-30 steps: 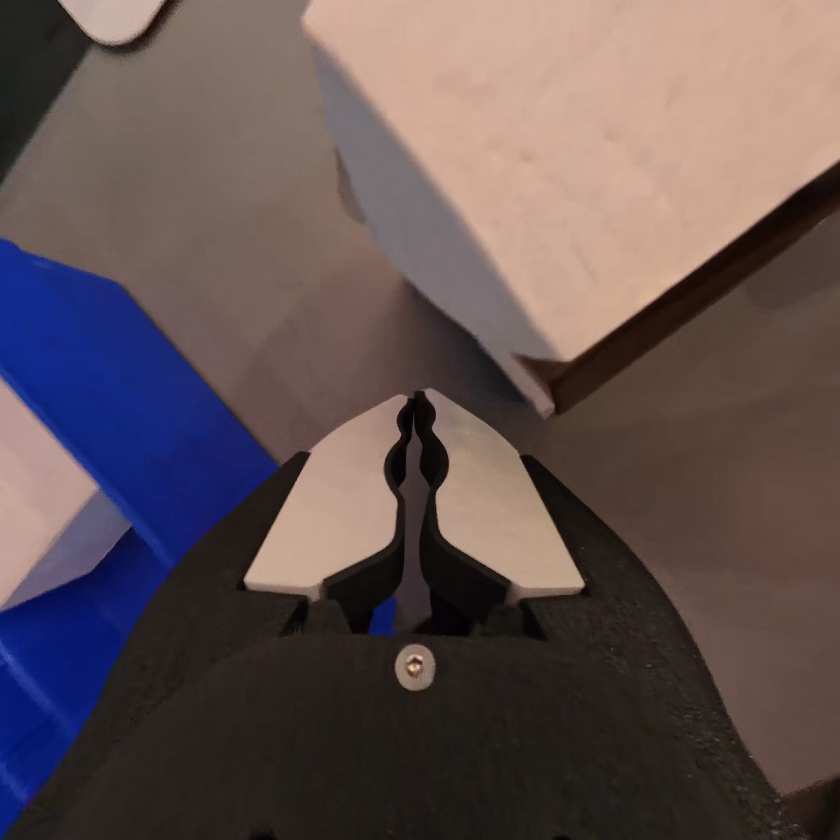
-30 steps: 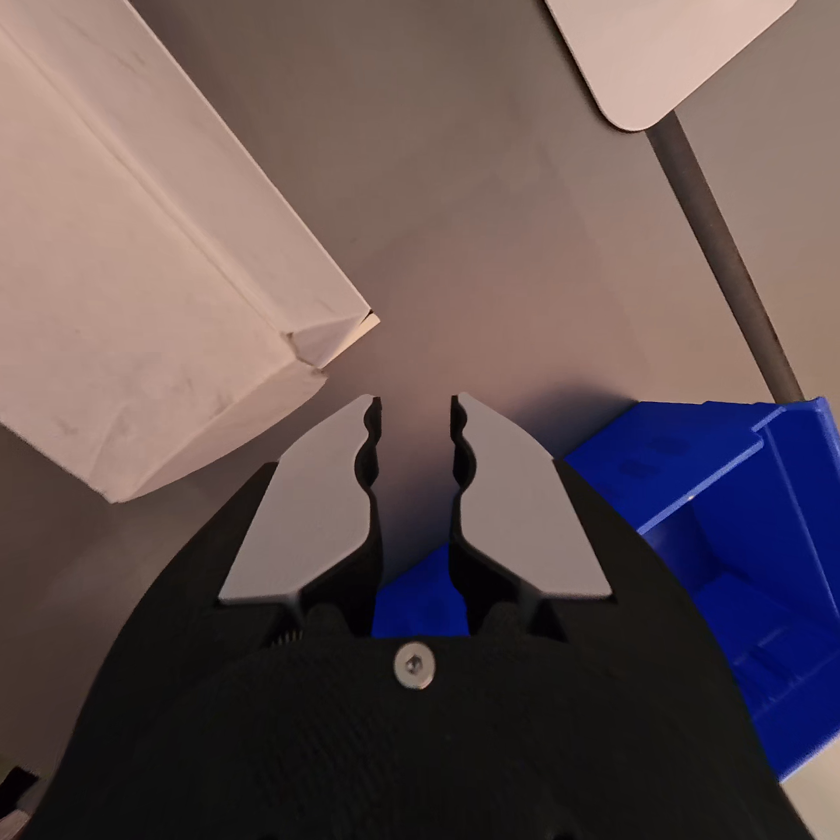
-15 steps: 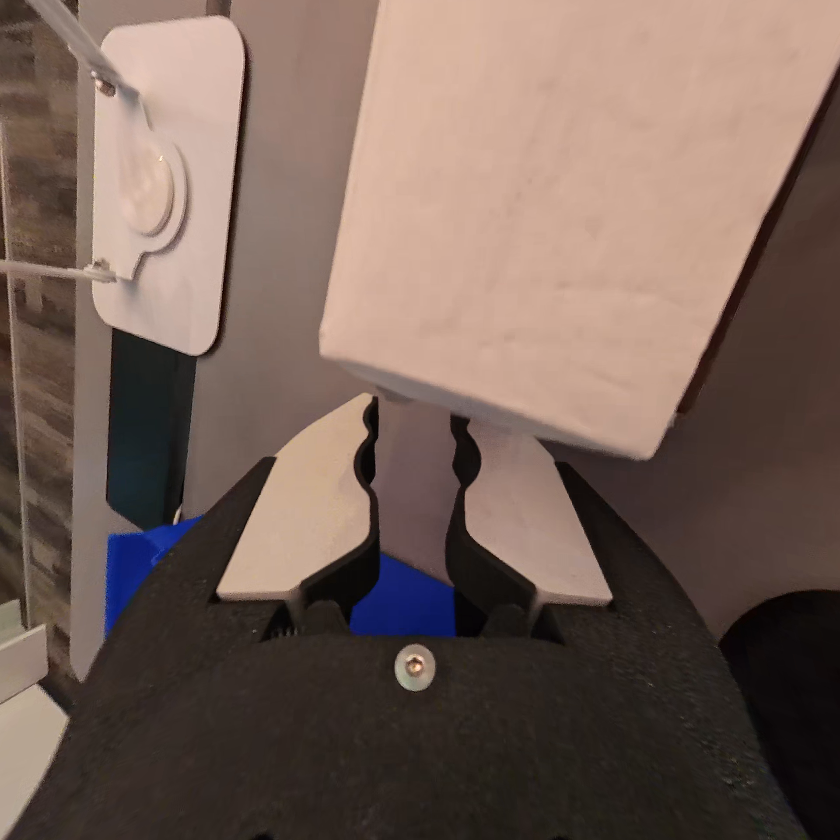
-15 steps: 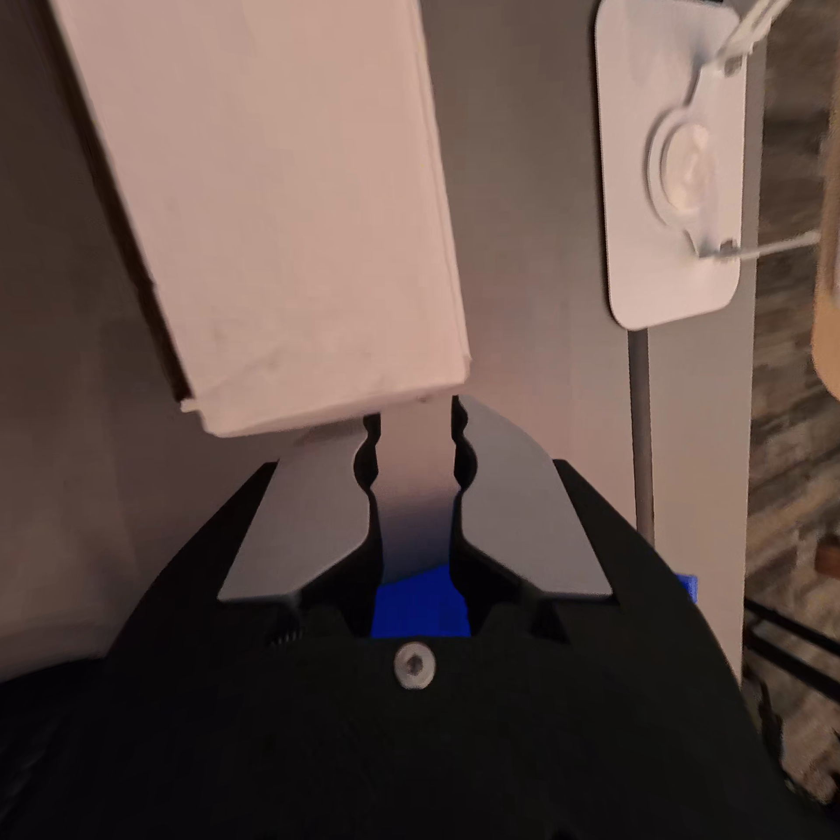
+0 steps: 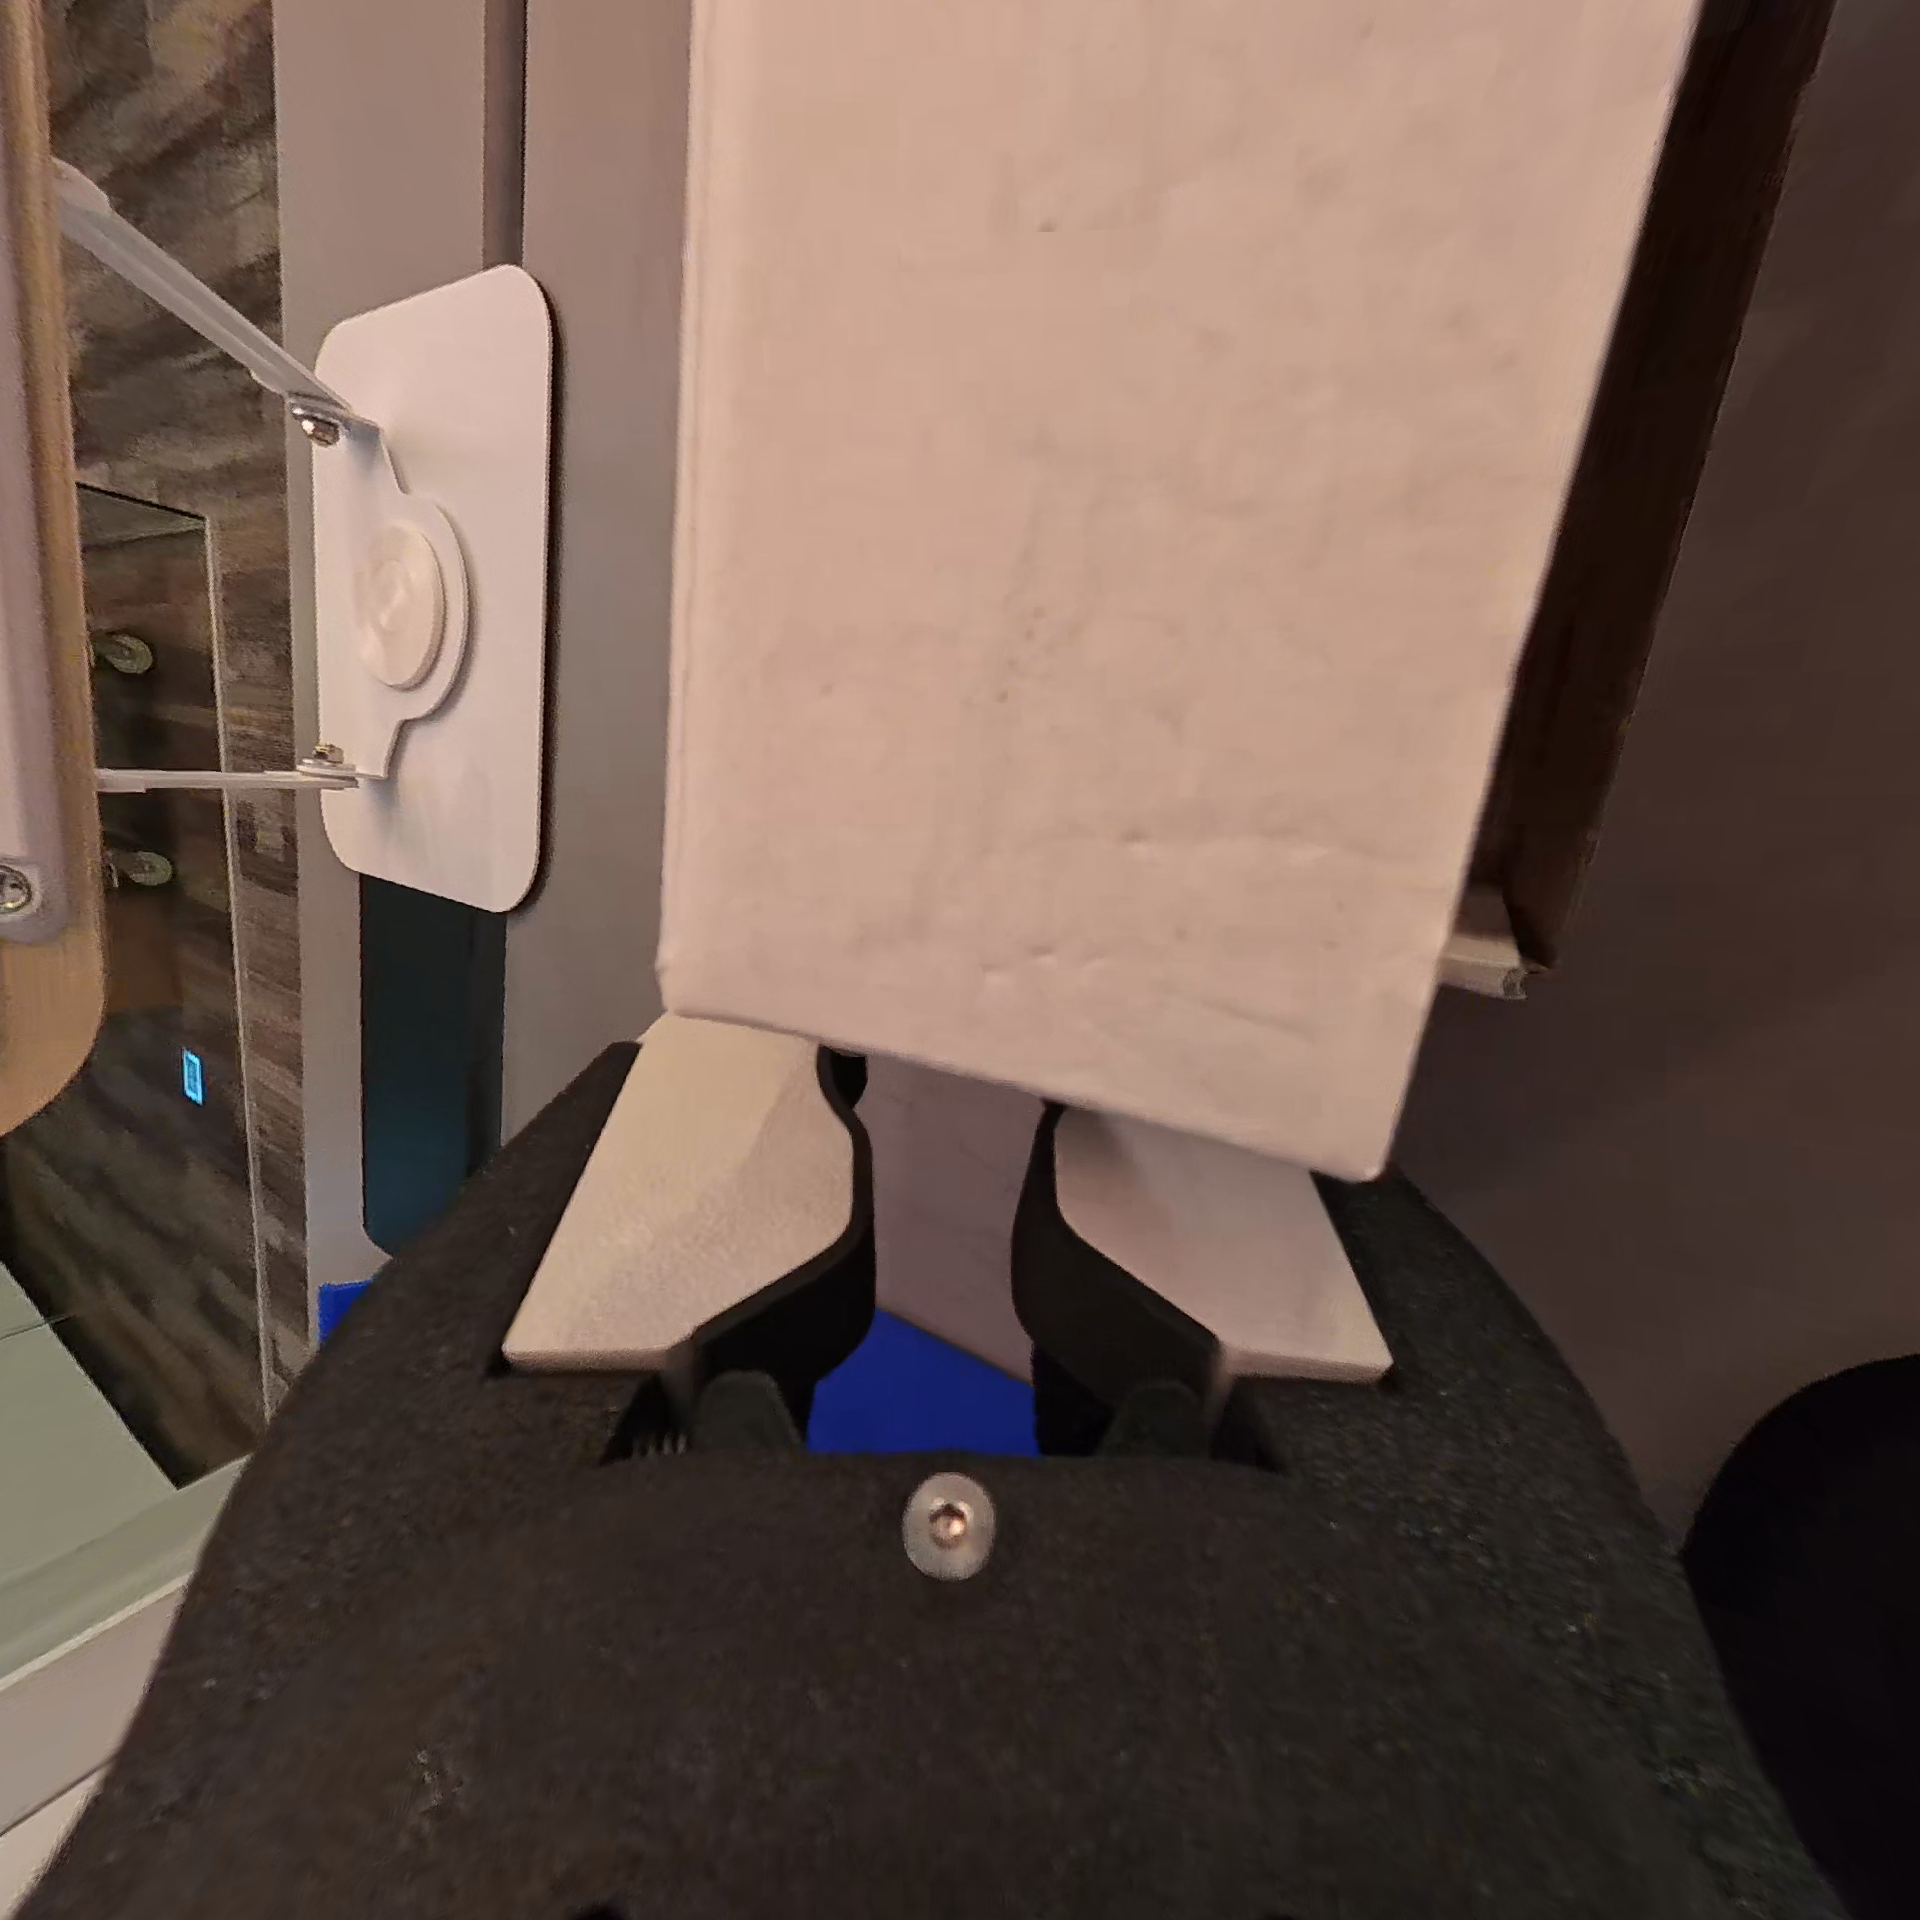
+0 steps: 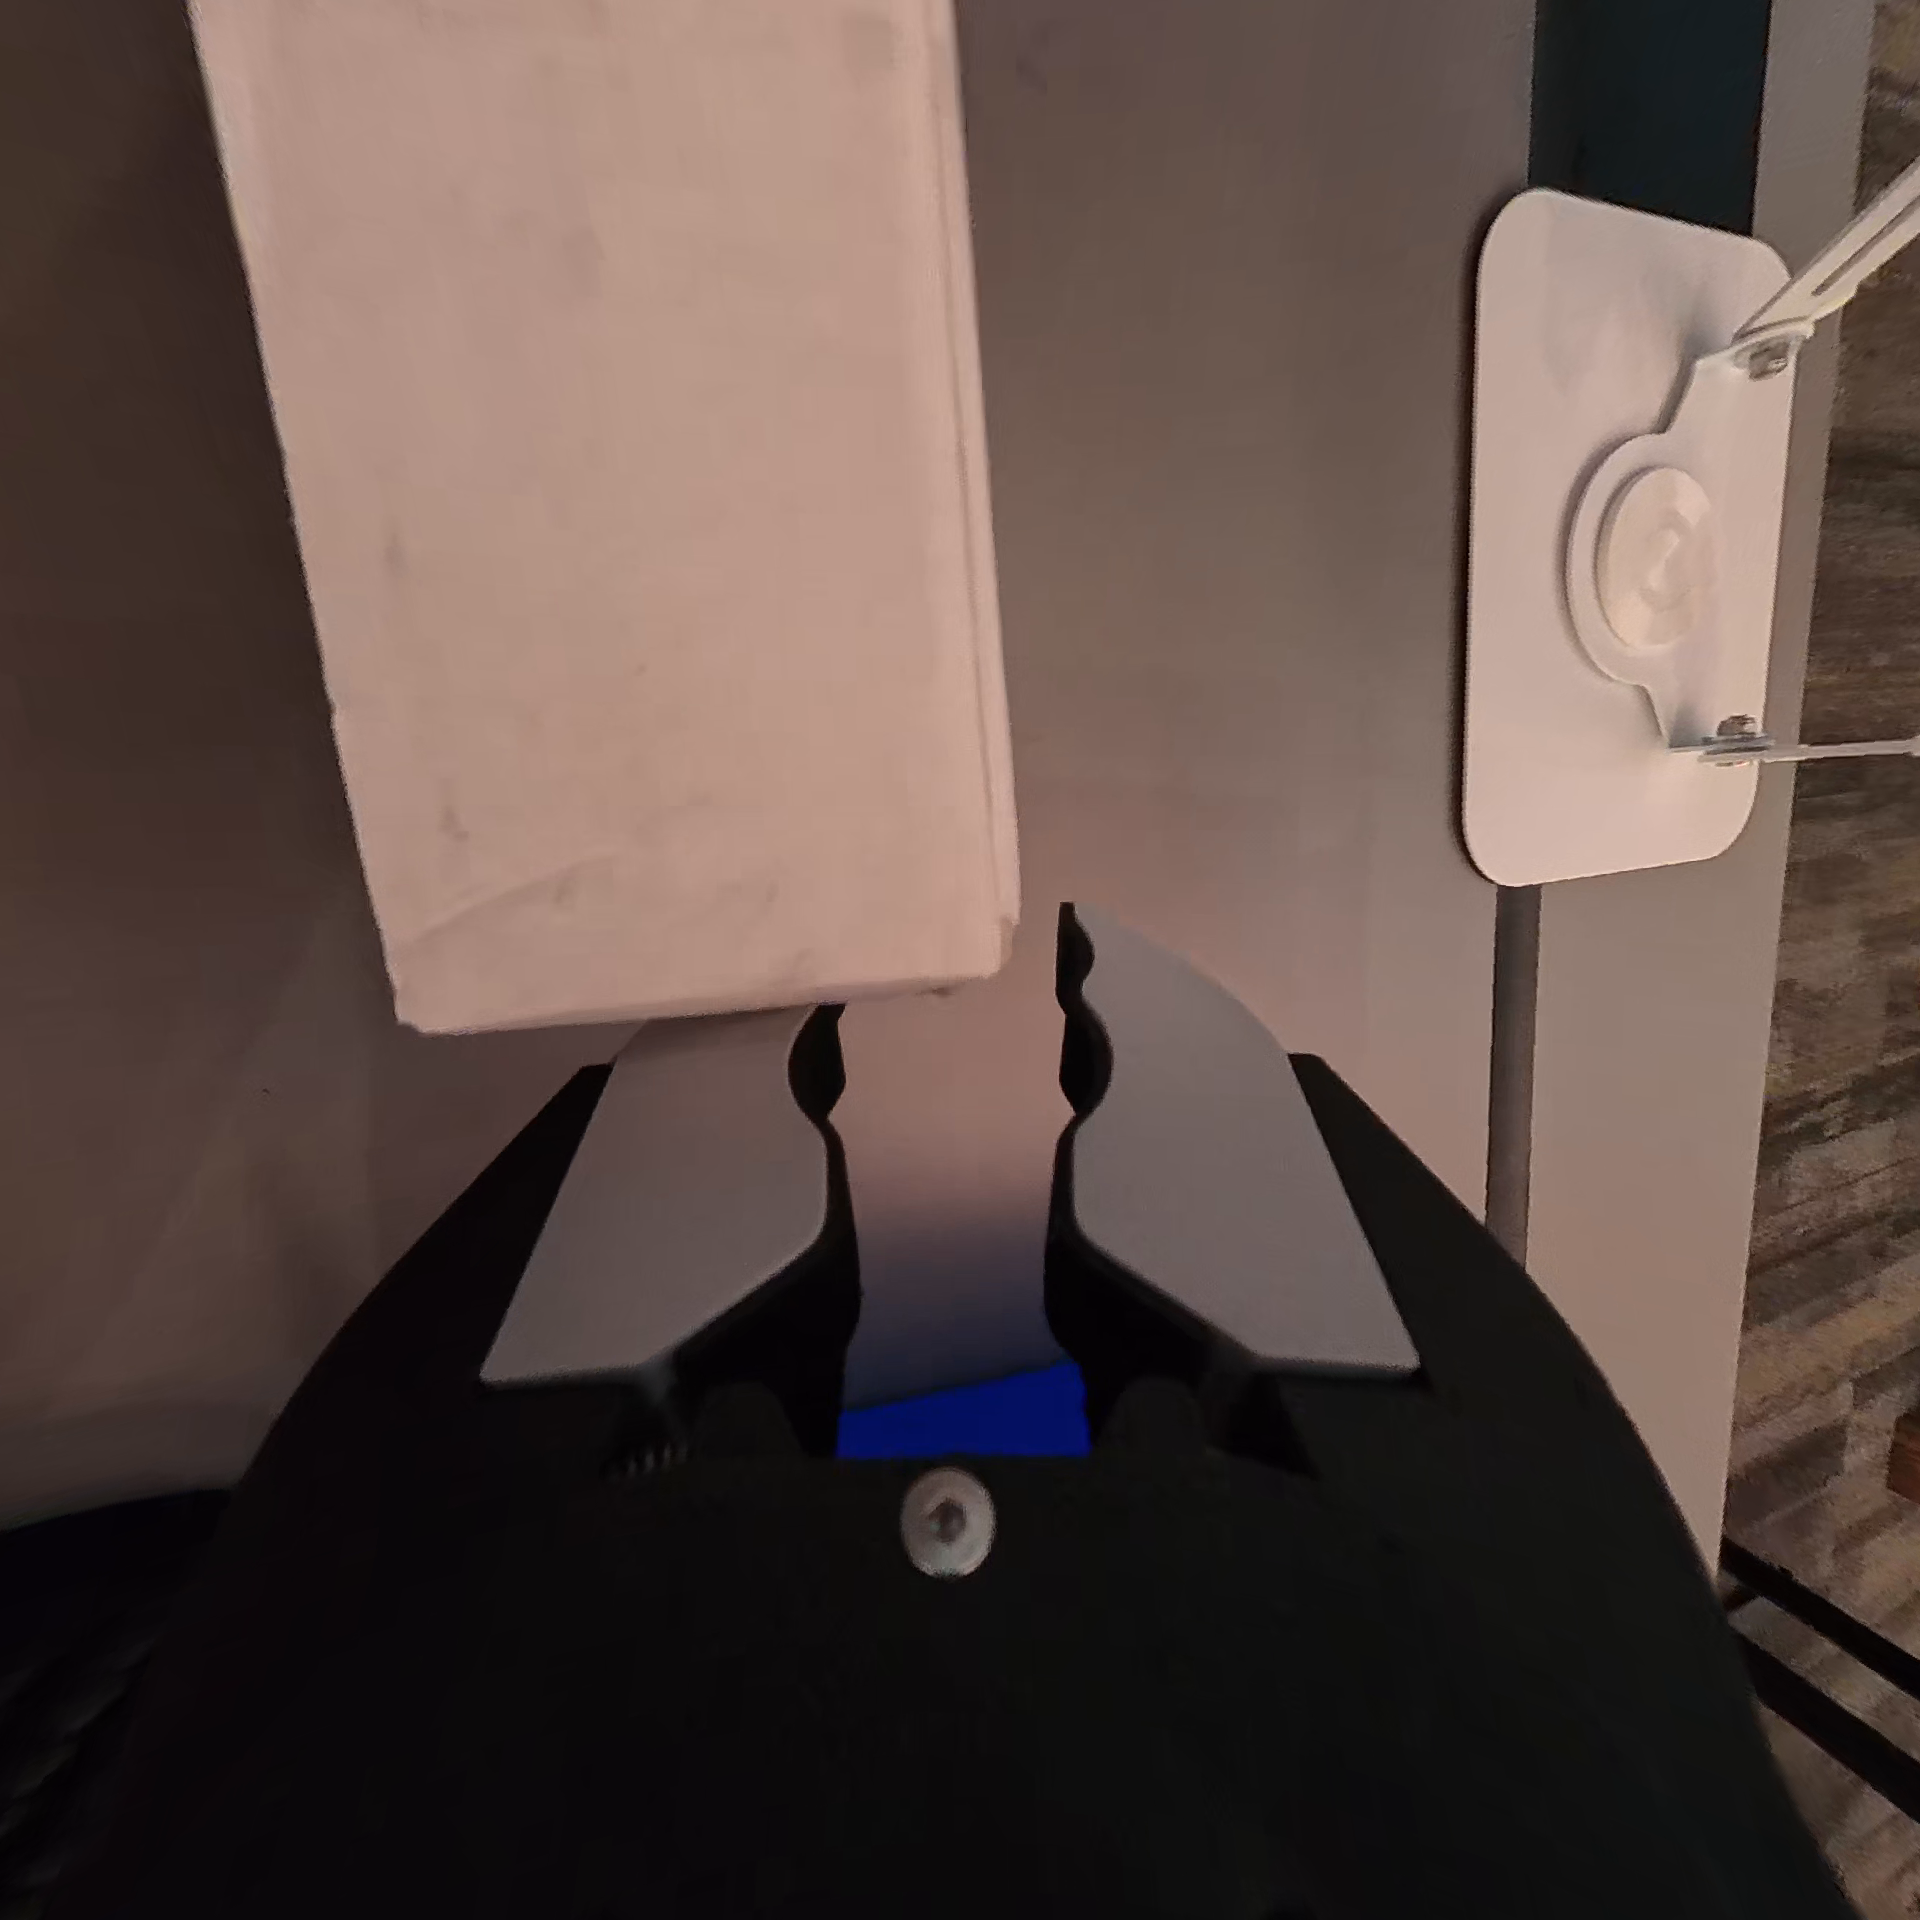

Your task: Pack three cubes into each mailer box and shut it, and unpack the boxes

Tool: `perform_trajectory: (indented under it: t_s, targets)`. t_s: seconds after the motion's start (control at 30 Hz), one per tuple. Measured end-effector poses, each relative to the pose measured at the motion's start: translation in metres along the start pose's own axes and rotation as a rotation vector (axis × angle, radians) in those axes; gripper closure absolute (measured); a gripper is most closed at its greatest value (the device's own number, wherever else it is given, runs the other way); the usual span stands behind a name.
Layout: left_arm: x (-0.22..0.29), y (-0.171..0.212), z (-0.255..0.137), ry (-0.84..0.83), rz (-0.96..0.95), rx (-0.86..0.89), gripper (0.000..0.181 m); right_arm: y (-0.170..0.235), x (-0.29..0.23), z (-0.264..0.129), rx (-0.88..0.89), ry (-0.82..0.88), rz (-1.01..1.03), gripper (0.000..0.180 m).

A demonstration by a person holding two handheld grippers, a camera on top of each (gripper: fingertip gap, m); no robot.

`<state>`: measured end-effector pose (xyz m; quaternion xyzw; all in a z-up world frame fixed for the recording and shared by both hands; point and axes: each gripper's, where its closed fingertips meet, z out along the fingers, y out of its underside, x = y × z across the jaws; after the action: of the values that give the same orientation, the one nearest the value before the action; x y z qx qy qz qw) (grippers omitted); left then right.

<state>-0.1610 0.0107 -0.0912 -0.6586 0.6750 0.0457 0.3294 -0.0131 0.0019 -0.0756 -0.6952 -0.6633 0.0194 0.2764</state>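
A flat gray table (image 5: 603, 623) fills most of both views. A white plate (image 5: 436, 665) is stuck near its edge, with thin white bars (image 5: 177, 301) screwed to it. Past that edge lies a streaky gray-brown floor (image 6: 1860, 1039). The light is dim and warm.

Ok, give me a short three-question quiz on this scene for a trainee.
1. True or false: the left gripper is shut tight with nothing between its fingers.
2. What colour is the bin glimpsed behind the right gripper? A red, B blue, C green.
3. Fill in: the white box reaches down over the right gripper's ____ finger.

Key: 1 false, both grippers are open and part of the box lies between the fingers; 2 B, blue bin; 3 left.
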Motion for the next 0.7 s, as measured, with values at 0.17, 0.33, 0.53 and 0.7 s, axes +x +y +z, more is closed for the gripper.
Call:
perform_trajectory:
  t_s: [0.17, 0.33, 0.53, 0.7]
  targets:
    - [0.003, 0.004, -0.001, -0.002, 0.015, -0.015, 0.153, 0.000, -0.012, 0.002, -0.001, -0.041, -0.048, 0.139]
    - [0.006, 0.016, -0.008, 0.008, 0.019, -0.088, 0.154, 0.003, -0.017, -0.004, -0.002, -0.076, -0.037, 0.138]
    - [0.002, 0.029, -0.037, -0.020, -0.001, -0.171, 0.145, 0.017, -0.016, -0.024, -0.031, -0.057, -0.002, 0.135]
    - [-0.011, 0.011, -0.056, -0.094, -0.025, -0.028, 0.139, 0.006, -0.017, -0.033, 0.000, -0.023, -0.032, 0.131]
